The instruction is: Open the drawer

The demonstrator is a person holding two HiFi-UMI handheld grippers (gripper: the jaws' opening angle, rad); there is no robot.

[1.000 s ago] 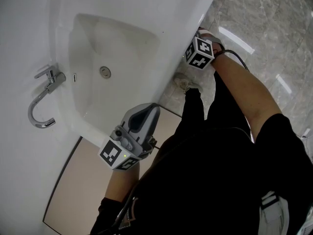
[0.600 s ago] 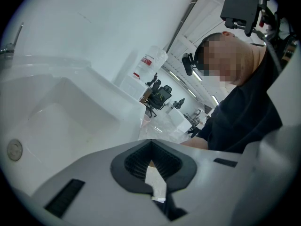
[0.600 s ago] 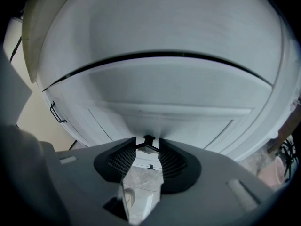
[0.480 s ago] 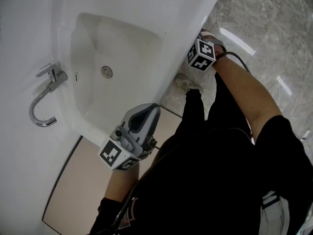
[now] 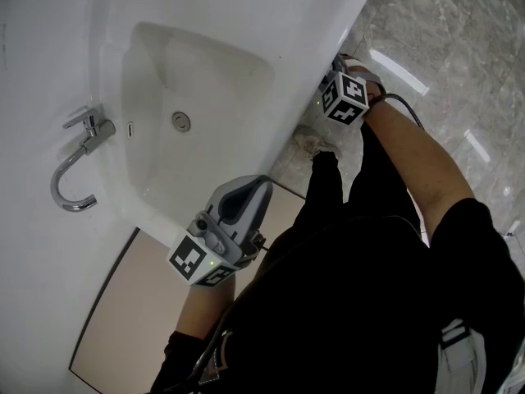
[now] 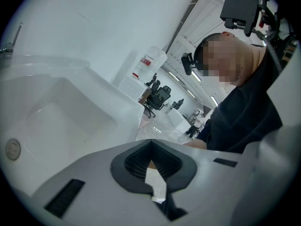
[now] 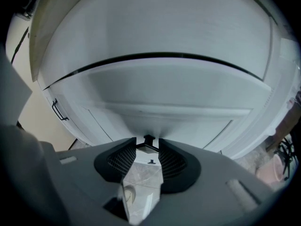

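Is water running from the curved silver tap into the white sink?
No, no stream falls from the curved silver tap into the white sink.

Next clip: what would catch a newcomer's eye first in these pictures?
The big white sink basin with its chrome faucet fills the head view's left, set in a white vanity. Below its edge, the right gripper is at the white drawer front, jaws apart on either side of a small dark handle. The left gripper hangs shut and empty by the vanity's near edge.
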